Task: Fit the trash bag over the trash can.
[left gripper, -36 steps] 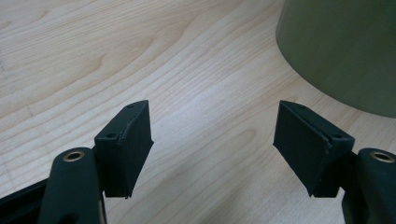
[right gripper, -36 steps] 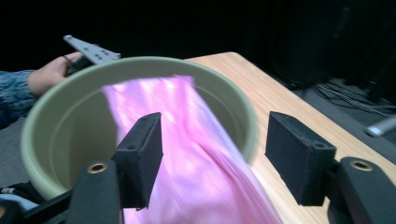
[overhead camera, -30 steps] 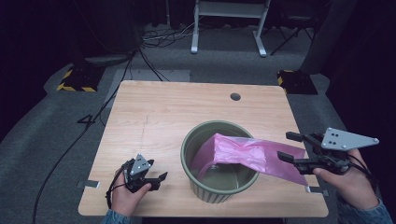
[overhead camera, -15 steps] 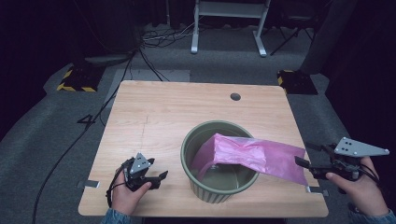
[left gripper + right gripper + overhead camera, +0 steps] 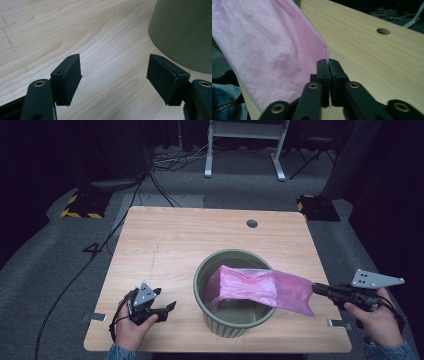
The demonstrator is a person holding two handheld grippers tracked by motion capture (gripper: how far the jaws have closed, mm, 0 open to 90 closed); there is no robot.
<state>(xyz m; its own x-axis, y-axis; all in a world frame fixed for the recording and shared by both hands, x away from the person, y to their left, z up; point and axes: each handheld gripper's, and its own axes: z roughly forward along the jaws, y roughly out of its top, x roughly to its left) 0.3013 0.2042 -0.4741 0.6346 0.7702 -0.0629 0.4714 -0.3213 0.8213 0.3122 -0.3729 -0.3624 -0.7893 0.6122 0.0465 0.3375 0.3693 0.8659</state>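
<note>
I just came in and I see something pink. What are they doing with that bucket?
A person is putting a pink plastic bag into a green bin on a wooden table. The right gripper has just been closing and now pinches the bag's edge, which hangs out over the bin's rim. The left gripper rests open on the table beside the bin, holding nothing.

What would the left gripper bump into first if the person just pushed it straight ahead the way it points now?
Probably the green bin. The left gripper has its fingers open over bare table, with the bin wall ahead and to one side. Depth is hard to judge; it might slide just past.
</note>
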